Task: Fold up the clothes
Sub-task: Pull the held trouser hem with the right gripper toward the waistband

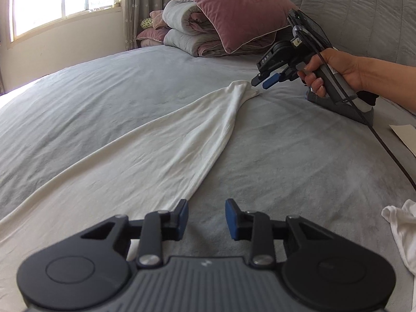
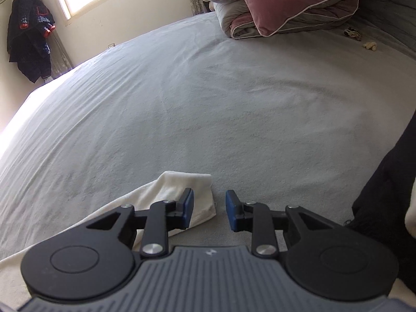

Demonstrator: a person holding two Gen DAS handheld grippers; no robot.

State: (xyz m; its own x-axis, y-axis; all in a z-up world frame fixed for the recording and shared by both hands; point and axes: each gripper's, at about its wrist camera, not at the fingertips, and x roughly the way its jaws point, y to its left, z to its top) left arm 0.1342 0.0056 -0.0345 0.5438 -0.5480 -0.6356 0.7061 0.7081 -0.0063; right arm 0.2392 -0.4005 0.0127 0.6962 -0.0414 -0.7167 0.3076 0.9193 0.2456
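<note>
Left gripper (image 1: pixel 206 218): jaws spread wide with nothing between the blue pads; it hangs low over the bed, its left pad just at the near corner of the cloth
White garment (image 1: pixel 161 140): lies spread on the grey bed sheet (image 1: pixel 273 150), broad toward the left edge of the left wrist view and narrowing to a far corner; its right-hand edge is doubled over into a long diagonal flap
Second white cloth (image 1: pixel 404 231): crumpled at the right edge of the left view, apart from the spread garment
Right gripper (image 2: pixel 209 209): jaws parted, empty between the pads; the corner of the garment (image 2: pixel 187 195) lies just beside and under its left pad, and whether that pad touches the cloth I cannot tell from this angle
Person's hand (image 1: pixel 335 72): wrapped round the right gripper's handle at the far corner
Bedding pile (image 1: pixel 223 20): pink pillow and rolled quilts at the head of the bed, well clear of the work
Doing it well: both tools stand at opposite ends of the folded edge, which fits either taking hold or having let go; if gripping, take both layers of each corner squarely, lift the two ends together, and keep the edge taut so the crease lands straight
</note>
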